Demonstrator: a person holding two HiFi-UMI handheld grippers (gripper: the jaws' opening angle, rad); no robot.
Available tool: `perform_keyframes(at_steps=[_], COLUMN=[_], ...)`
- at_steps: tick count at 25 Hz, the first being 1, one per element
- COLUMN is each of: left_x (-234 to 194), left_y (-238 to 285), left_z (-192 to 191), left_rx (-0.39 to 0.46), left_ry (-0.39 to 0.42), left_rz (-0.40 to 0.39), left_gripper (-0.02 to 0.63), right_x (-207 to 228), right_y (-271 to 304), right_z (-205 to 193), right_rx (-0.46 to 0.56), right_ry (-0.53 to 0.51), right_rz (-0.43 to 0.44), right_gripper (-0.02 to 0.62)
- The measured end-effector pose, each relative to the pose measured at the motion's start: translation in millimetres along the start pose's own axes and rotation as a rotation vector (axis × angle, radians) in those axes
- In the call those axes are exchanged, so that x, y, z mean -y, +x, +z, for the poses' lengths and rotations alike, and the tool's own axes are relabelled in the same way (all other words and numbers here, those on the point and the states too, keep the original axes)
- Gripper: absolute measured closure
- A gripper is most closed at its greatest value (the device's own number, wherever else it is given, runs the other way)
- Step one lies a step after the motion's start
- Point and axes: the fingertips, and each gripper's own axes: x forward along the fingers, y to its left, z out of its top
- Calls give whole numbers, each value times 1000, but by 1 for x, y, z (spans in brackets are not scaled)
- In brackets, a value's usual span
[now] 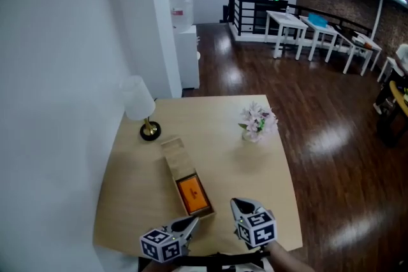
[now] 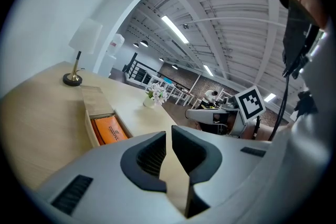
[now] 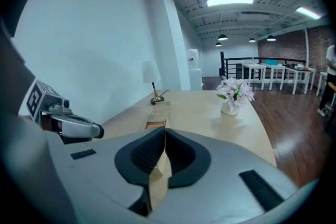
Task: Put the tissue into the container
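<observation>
A pale wooden table [image 1: 223, 156] stands against the white wall, and on it lies a long, narrow wooden box container [image 1: 174, 186] running from the near edge towards a small lamp with a white shade and a round brass foot [image 1: 140, 105]. The far half of the box is covered by a plain wooden lid [image 1: 173, 150]; in the open near half lies a flat orange tissue packet [image 1: 193, 194], though its print is too small for me to read, so I take it for the tissue by its shape. A small white vase of pink and white flowers [image 1: 257, 122] stands well apart, to the right. Both tongs hang low over the near edge, clear of the box: the left gripper [image 1: 191, 221] has its dark jaws almost together, a thin slit between them and nothing in it, while the right gripper [image 1: 237, 202] has its jaws pressed together, empty
</observation>
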Motion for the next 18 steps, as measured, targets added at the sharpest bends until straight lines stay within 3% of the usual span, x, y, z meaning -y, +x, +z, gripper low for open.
perform_keyframes(at_steps=[18], left_x=[28], left_y=[3], left_z=[-23], left_rx=[-22], left_ry=[16], left_rz=[-32], left_gripper=[598], right_x=[16], right_y=[-47], right_z=[-19], right_rx=[37], right_ry=[95], right_rz=[23], right_gripper=[595])
